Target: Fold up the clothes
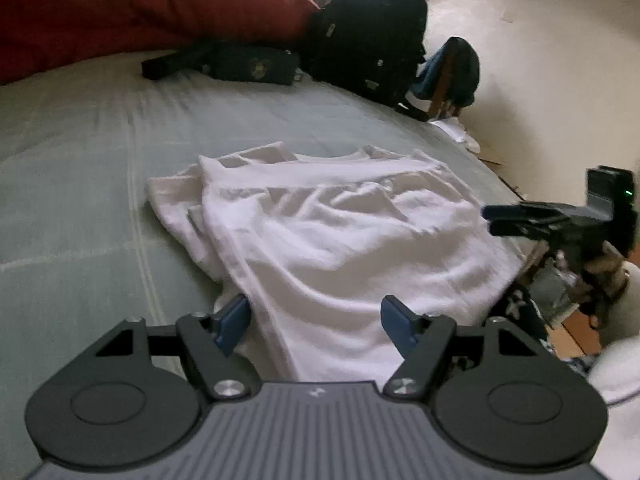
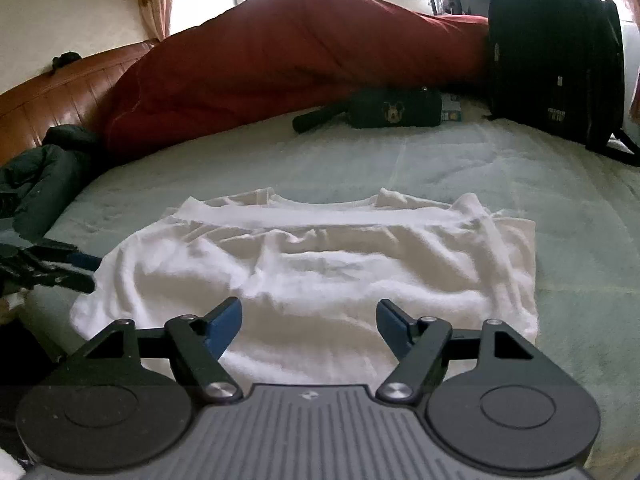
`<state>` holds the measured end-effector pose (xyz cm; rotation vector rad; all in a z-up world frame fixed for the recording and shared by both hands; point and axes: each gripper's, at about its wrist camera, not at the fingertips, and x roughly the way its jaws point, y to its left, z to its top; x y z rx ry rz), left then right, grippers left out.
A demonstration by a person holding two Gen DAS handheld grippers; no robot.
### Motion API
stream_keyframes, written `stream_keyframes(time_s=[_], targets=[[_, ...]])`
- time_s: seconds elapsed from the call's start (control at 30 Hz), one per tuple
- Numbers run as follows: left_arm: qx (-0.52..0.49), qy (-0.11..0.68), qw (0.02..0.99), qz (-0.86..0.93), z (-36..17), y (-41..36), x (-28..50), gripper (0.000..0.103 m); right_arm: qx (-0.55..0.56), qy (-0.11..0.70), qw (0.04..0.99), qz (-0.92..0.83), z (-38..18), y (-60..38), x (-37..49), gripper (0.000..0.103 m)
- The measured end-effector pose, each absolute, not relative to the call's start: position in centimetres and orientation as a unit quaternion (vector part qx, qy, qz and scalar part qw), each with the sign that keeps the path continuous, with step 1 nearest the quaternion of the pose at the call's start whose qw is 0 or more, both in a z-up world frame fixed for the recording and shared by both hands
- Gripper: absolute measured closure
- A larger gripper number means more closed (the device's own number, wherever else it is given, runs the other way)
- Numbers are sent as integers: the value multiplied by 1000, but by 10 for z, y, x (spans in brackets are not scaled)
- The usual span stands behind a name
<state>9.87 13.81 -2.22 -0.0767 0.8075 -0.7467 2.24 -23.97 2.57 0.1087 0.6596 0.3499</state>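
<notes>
The white shirt (image 1: 328, 240) is seen spread on the green bedsheet (image 1: 80, 184), just ahead of the left gripper (image 1: 316, 320) and right gripper (image 2: 310, 320), both held apart and empty

Both views are wrist fisheyes, low over the bed (image 1: 80, 152), close to the near edge of the white garment (image 1: 340, 240).

Left wrist view looks forward along the left gripper (image 1: 316, 320), angled across the garment toward the backpack (image 1: 368, 28) and floor at right; the right gripper (image 1: 494, 220) enters at its right edge.

Right wrist view faces the garment (image 2: 320, 264) squarely, toward the red blanket (image 2: 300, 52) and window; the left gripper (image 2: 86, 270) shows at its left edge.

Shared: garment, bed, blanket, backpack (image 2: 556, 52).
</notes>
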Motion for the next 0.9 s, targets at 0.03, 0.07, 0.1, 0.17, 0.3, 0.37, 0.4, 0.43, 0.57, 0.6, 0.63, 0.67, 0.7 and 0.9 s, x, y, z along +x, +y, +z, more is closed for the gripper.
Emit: stream_keyframes(time_s=[0.03,0.07,0.1,0.17,0.3,0.37,0.4,0.43,0.57,0.6,0.63,0.67,0.7,0.9], targets=[[-41,385,851,-354,-24,138,104,32,51,321,930,171,26,-239,22,25],[-50,386,851,-352,-25,138,109,32,48,321,930,171,27,-238,21,25],[-59,387,851,-350,-27,138,115,32,46,320,931,171,28,-238,21,25],[-75,385,851,-350,-26,136,122,32,42,318,931,171,29,-237,20,24],[-70,375,846,-372,-18,131,120,31,43,318,932,167,29,-239,20,24],[-60,380,838,-388,-16,130,114,29,43,318,933,166,29,-240,20,24],[-58,386,831,-396,-16,129,110,29,44,318,932,166,29,-240,21,24],[-57,389,824,-407,-16,128,106,29,44,318,932,166,29,-240,21,24],[-52,378,826,-415,-16,127,97,28,46,325,930,168,24,-239,25,24],[-57,375,829,-410,-16,128,99,28,46,327,929,168,23,-238,26,24],[-65,373,833,-404,-17,128,103,28,44,327,929,169,24,-237,26,24],[-73,370,837,-397,-17,128,108,28,42,327,929,169,24,-236,25,24],[-83,365,840,-394,-18,130,113,28,40,326,929,170,24,-236,25,24],[-91,378,838,-383,-28,125,131,28,35,327,929,171,24,-233,23,23]])
